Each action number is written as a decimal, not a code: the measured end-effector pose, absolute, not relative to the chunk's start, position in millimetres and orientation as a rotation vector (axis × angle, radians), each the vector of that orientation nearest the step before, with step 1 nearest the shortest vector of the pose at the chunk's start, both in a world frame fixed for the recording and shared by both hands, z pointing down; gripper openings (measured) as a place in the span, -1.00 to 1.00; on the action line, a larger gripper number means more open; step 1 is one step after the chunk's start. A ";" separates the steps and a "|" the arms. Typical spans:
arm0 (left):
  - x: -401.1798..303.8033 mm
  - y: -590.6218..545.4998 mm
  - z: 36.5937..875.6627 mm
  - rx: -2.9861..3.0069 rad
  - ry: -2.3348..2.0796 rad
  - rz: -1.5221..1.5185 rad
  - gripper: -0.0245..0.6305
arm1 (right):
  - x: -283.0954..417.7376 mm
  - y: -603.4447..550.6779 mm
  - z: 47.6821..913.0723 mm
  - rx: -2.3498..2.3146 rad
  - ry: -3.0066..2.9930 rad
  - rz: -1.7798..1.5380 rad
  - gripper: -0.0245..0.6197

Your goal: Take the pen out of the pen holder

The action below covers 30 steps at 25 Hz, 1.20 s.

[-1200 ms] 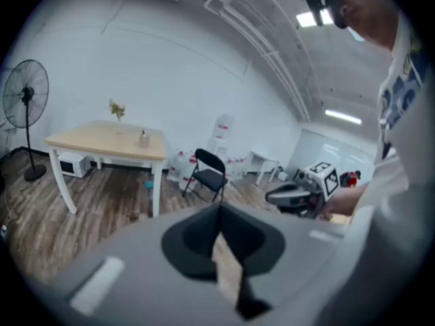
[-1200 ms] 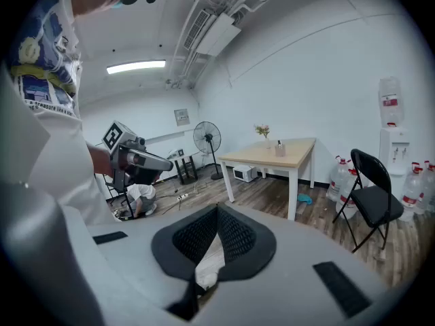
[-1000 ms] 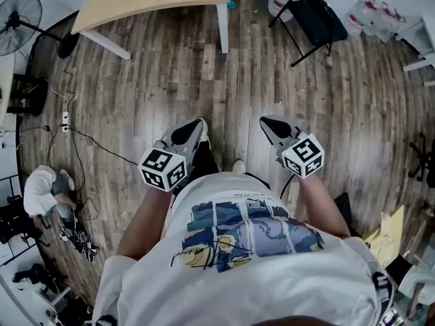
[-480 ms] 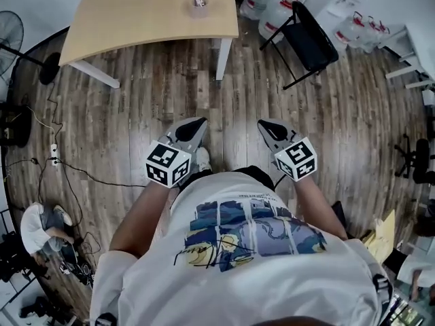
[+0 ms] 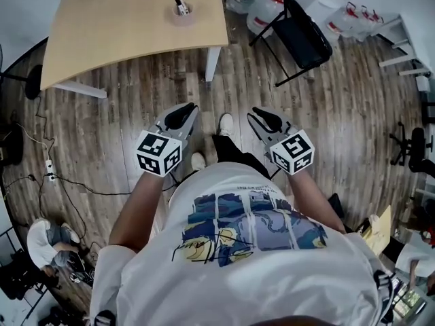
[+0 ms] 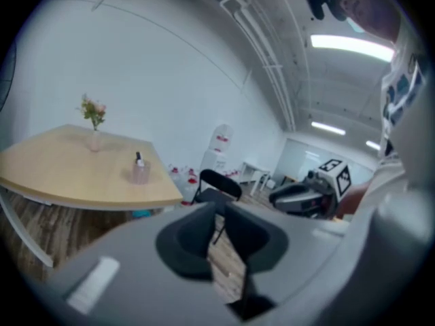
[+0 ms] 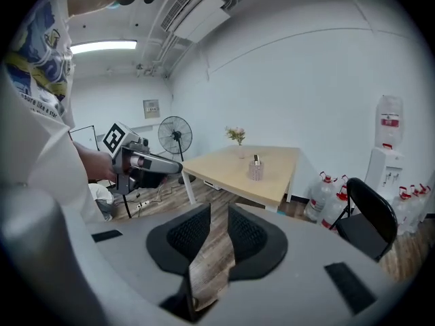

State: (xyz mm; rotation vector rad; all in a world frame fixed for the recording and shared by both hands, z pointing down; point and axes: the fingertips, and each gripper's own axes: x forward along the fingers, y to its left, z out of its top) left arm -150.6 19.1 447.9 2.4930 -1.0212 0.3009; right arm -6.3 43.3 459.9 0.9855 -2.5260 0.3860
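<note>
A clear pen holder [image 5: 181, 10] with a dark pen [image 5: 178, 3] upright in it stands on the wooden table [image 5: 122, 32], well ahead of both grippers. It also shows as the pen holder [image 6: 140, 173] in the left gripper view and as the pen holder [image 7: 255, 171] in the right gripper view. My left gripper [image 5: 185, 109] hangs over the floor; its jaws have just been opening and now stand a little apart, with only floor showing between them at the left gripper [image 6: 219, 229]. My right gripper [image 5: 258, 114] is level with it, and the right gripper [image 7: 219, 226] is open and empty.
A vase with flowers [image 6: 94, 138] stands further back on the table. A black folding chair [image 5: 302, 26] and water bottles [image 5: 268, 5] are right of the table. A fan [image 7: 175, 136] stands to its left. Cables [image 5: 54, 175] lie on the wooden floor at left.
The person has walked toward the table, which has slid further into the head view with the pen holder now showing. Both grippers travelled forward with the body.
</note>
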 end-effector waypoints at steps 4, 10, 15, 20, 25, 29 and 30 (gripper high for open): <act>-147.5 -36.4 446.4 2.450 -1.075 0.305 -0.77 | 3.4 -16.7 458.2 0.955 -2.542 0.384 -0.74; -149.2 -140.9 446.7 2.387 -1.190 0.275 -0.75 | 31.1 -104.2 457.1 0.901 -2.567 0.343 -0.74; -166.3 -213.6 452.3 2.333 -1.268 0.277 -0.70 | 54.1 -140.8 475.3 0.899 -2.551 0.425 -0.74; -196.8 -289.5 462.7 2.329 -1.291 0.309 -0.65 | 58.1 -171.0 479.6 0.986 -2.522 0.483 -0.75; -217.0 -350.7 488.5 2.304 -1.247 0.357 -0.60 | 59.4 -191.6 467.9 1.148 -2.488 0.521 -0.76; -224.6 -389.3 513.8 2.287 -1.177 0.381 -0.53 | 57.9 -200.5 468.0 1.264 -2.423 0.561 -0.76; -226.2 -397.6 519.4 2.283 -1.160 0.381 -0.51 | 56.0 -202.1 466.7 1.286 -2.409 0.562 -0.76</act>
